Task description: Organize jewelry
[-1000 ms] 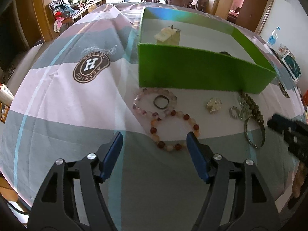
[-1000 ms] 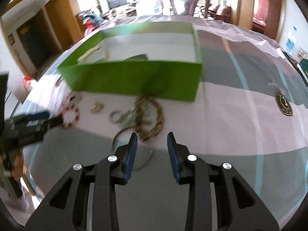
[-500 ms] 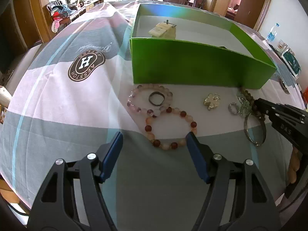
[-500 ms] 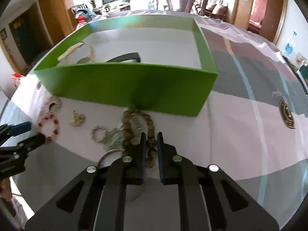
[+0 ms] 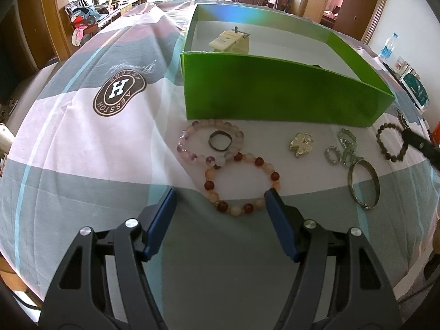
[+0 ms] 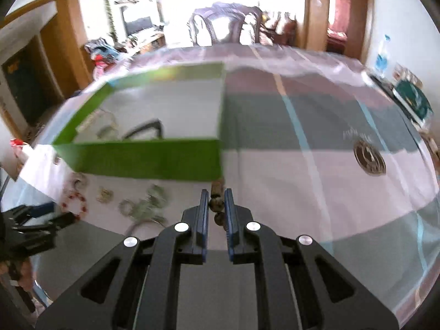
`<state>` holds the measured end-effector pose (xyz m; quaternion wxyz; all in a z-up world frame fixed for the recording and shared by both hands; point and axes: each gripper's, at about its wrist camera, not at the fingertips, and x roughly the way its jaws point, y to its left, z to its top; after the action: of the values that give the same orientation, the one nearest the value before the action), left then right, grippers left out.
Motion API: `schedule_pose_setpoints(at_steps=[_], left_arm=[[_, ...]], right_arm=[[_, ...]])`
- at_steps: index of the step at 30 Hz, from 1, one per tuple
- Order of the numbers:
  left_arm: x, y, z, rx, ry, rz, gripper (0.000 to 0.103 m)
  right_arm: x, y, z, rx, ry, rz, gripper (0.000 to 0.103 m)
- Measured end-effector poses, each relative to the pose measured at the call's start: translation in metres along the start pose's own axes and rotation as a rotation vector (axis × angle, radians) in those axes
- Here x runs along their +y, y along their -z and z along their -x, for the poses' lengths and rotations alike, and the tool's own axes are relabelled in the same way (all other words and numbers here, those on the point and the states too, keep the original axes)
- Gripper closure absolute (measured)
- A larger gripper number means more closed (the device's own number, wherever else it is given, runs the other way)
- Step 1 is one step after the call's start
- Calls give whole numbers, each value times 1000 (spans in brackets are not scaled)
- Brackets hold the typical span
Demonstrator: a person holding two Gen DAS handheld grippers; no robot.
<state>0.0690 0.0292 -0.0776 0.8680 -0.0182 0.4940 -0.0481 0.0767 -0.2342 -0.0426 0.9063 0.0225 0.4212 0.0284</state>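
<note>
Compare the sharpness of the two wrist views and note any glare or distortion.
Left wrist view: sharp; the red-and-peach bead bracelet and green box read crisply, with a rainbow flare on the box's far wall. Right wrist view: motion-blurred across the box and the loose jewelry, though the right gripper itself stays crisp, shut on a brown bead bracelet; windows blown out. Both show fisheye bending and dark corners.
</note>
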Motion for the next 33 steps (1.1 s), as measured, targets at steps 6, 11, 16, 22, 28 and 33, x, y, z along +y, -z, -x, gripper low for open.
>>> schedule_pose_setpoints(at_steps=[6,11,16,22,28,33], left_arm=[[4,-2,1,-3,5,17,46],[7,-4,0,-2,4,27,46],[11,-7,-1,-3,-2,40,46],[12,-9,-1,-7,2,39,46],[14,-10,-2,-7,-4,46,46],[14,-12,-6,-10,-33,32,56]], right_arm=[[-8,17,-23,89,29,-45,80],[-6,19,-20,64,42,-46,54],[-15,22,-23,61,69,-75,54],[-23,25,-33,86,97,-81,56],[-19,26,-35,78,115,-60,57],[-13,25,-36,71,114,-46,57]])
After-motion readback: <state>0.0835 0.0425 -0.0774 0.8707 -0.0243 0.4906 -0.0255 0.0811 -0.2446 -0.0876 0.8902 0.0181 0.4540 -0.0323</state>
